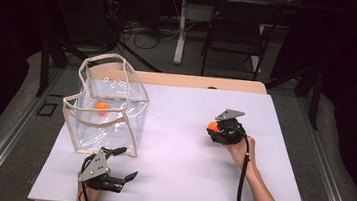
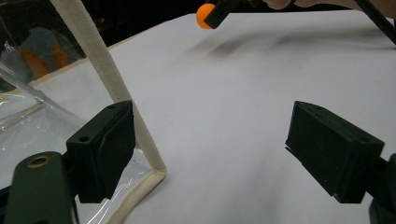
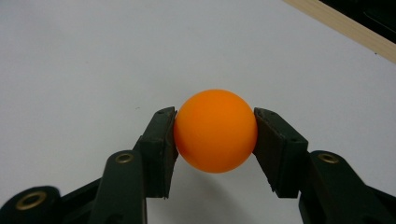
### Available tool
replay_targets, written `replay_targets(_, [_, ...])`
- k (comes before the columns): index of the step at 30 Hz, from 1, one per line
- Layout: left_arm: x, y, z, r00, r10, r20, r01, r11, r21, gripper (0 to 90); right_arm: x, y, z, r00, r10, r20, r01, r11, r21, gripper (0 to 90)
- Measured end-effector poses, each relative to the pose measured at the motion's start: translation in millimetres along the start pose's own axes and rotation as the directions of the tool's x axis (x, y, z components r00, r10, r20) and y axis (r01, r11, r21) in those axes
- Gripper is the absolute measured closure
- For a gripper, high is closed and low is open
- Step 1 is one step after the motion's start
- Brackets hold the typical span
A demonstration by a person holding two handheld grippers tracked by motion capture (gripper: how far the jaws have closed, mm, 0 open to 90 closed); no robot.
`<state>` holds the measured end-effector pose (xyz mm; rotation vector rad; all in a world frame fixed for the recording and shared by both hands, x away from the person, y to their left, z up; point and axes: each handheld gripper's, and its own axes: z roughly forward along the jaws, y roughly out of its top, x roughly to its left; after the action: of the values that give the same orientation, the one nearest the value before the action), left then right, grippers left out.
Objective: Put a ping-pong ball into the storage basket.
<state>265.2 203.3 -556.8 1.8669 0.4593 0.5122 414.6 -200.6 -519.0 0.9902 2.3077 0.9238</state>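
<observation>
Right gripper view: right gripper (image 3: 215,135) clamps the orange ball (image 3: 215,131); left gripper (image 2: 210,149) gapes. Next, carry it to the clear bag (image 1: 110,104), frame left.

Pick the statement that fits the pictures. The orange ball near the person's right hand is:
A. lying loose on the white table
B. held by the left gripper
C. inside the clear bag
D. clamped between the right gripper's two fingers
D: in the right gripper view, the orange ball sits pressed between both fingers of the right gripper.
</observation>
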Motion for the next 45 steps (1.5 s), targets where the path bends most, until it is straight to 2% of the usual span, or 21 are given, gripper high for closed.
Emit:
replay_targets(11, [-0.2, 0.1, 0.8, 1.0000, -0.001, 0.006, 0.001, 1.0000, 0.003, 15.7, 0.5, 4.5, -12.6, 1.0000, -0.005, 0.007, 0.005, 1.000, -0.026, 50.8])
replay_targets(21, [-0.1, 0.3, 1.5, 1.0000, -0.002, 0.005, 0.002, 1.0000, 0.003, 15.7, -2.4, 9.8, -29.1, 1.0000, 0.001, 0.004, 0.000, 0.997, -0.076, 50.8])
replay_targets(28, [-0.4, 0.2, 1.4, 1.0000, -0.001, 0.007, 0.001, 1.0000, 0.004, 15.7, 0.3, 14.4, -39.5, 1.0000, -0.004, -0.002, 0.004, 0.995, -0.096, 50.8])
replay_targets(45, [-0.2, 0.3, 2.0, 0.9999, -0.001, 0.012, 0.001, 1.0000, 0.003, 15.7, 11.4, 21.8, -51.3, 0.9992, -0.030, -0.026, 0.026, 0.991, -0.128, 50.8])
